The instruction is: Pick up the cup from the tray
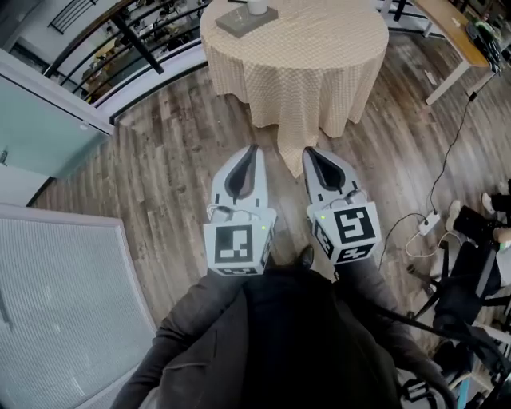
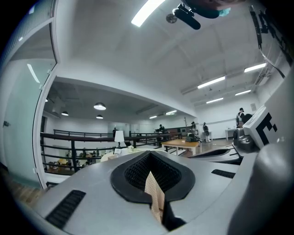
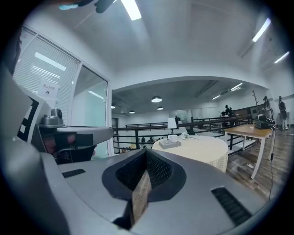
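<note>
Left gripper (image 1: 251, 152) and right gripper (image 1: 310, 153) both closed tight, empty. Cup (image 1: 257, 6) on tray (image 1: 239, 21) sits well ahead; if I reach without spreading first, I'll knock it over.

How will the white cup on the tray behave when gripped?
Cup looks small, so probably light. It seems about as wide as tall, so tipping seems unlikely. Material is unreadable from here; treat it as possibly fragile and slippery.

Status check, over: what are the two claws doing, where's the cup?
Left gripper and right gripper shut, empty, side by side. Cup on tray, on round table ahead, not yet reached. Nothing seen in the way.
</note>
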